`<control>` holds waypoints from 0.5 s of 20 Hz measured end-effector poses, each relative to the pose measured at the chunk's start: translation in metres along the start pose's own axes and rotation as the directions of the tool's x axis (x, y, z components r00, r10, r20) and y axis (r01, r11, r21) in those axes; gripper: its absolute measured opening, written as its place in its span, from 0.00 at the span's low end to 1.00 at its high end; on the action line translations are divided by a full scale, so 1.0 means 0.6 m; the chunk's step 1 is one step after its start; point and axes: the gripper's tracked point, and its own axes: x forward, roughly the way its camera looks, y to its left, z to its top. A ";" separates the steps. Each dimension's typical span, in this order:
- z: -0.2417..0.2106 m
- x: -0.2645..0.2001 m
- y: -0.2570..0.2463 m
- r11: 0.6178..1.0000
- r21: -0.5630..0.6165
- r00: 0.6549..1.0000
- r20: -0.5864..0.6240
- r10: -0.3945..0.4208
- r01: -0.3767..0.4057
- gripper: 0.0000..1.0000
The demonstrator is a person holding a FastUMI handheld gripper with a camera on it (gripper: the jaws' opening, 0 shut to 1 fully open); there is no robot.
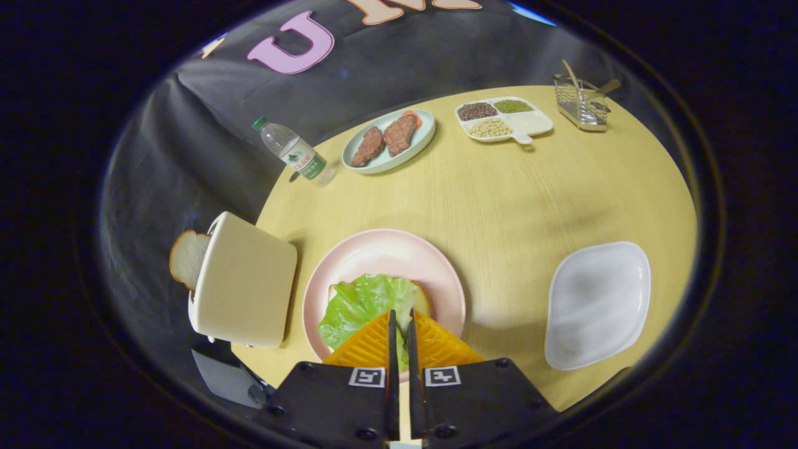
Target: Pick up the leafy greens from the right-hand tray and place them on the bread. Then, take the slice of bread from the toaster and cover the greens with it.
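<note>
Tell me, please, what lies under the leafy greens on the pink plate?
A slice of bread peeks out beside the leafy greens, on the pink plate. Most of it is covered. The tool, nearly closed, hovers above.

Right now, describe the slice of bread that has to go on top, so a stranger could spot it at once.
Start at the round yellow table and find the cream toaster beside the pink plate. The bread slice pokes out of the toaster's top: white crumb, tan crust. The other bread lies on the plate under the greens, where the nearly closed fingers hover.
</note>
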 end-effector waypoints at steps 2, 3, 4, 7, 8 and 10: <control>-0.004 0.003 -0.003 1.000 -0.014 1.000 0.000 -0.014 0.014 0.19; -0.005 0.003 0.000 1.000 -0.017 1.000 0.001 -0.009 0.009 0.25; -0.008 0.002 0.000 1.000 -0.021 1.000 0.000 -0.014 0.014 0.31; -0.015 -0.014 0.011 0.999 -0.036 1.000 -0.005 -0.007 0.006 0.50; -0.014 -0.022 0.016 0.999 -0.039 1.000 0.004 -0.001 0.001 0.56; -0.014 -0.039 0.027 0.999 -0.042 1.000 0.014 0.006 -0.005 0.69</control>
